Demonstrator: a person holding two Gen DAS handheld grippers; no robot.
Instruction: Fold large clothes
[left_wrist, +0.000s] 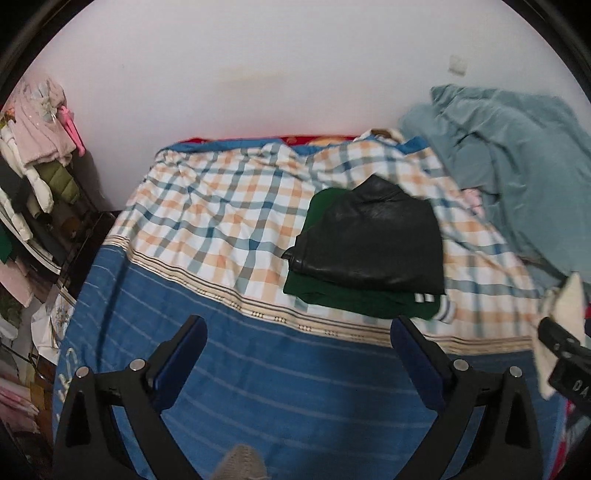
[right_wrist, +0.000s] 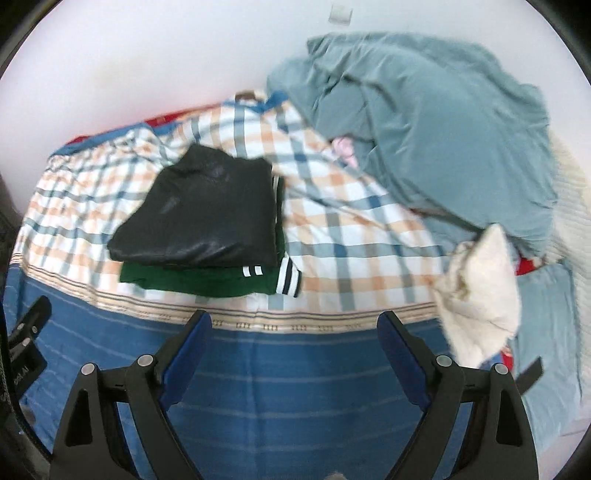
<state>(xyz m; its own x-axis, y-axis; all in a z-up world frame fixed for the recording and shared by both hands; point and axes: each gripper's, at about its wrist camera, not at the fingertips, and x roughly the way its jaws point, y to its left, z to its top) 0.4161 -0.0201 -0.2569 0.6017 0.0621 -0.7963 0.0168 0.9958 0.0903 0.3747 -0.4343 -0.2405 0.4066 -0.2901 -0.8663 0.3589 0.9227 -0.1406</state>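
Observation:
A folded black leather garment (left_wrist: 373, 240) lies on a folded green garment (left_wrist: 354, 299) with striped cuffs, stacked on the bed; both also show in the right wrist view as the black one (right_wrist: 207, 218) on the green one (right_wrist: 199, 280). A crumpled cream garment (right_wrist: 480, 291) lies at the right, also in the left wrist view (left_wrist: 561, 325). My left gripper (left_wrist: 299, 332) is open and empty above the blue bedsheet (left_wrist: 258, 387). My right gripper (right_wrist: 295, 328) is open and empty, in front of the stack.
A rumpled grey-blue quilt (right_wrist: 436, 129) is piled at the bed's right back, against a white wall. The plaid sheet (left_wrist: 221, 210) covers the far half of the bed. A rack of hanging clothes (left_wrist: 40, 155) stands left of the bed.

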